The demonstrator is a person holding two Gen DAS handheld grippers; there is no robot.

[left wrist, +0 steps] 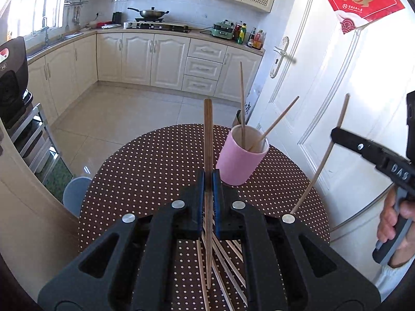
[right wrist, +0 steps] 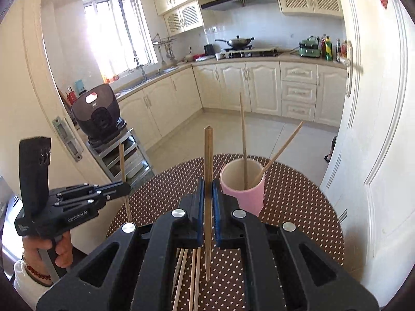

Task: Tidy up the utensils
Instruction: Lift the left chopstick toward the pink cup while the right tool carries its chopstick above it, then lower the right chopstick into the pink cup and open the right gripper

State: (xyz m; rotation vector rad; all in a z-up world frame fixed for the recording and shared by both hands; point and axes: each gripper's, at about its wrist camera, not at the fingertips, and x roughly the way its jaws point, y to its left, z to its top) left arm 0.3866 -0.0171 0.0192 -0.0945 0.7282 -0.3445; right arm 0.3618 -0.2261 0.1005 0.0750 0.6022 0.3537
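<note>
A pink cup (left wrist: 240, 156) stands on the round dotted table (left wrist: 145, 171) with two chopsticks (left wrist: 242, 103) leaning in it. It also shows in the right wrist view (right wrist: 243, 189). My left gripper (left wrist: 208, 178) is shut on an upright wooden chopstick (left wrist: 208, 134), just left of the cup. My right gripper (right wrist: 208, 186) is shut on another upright chopstick (right wrist: 208, 155), also left of the cup. Each gripper shows in the other's view, the right gripper (left wrist: 337, 136) and the left gripper (right wrist: 124, 189), holding its stick. Several loose chopsticks (left wrist: 225, 259) lie on the table below the grippers.
A white door (left wrist: 324, 77) stands close on the right of the table. A metal rack (right wrist: 122, 153) with a dark cooker (right wrist: 98, 114) stands to the left. A grey stool (left wrist: 75, 194) sits by the table's left edge. Kitchen cabinets line the far wall.
</note>
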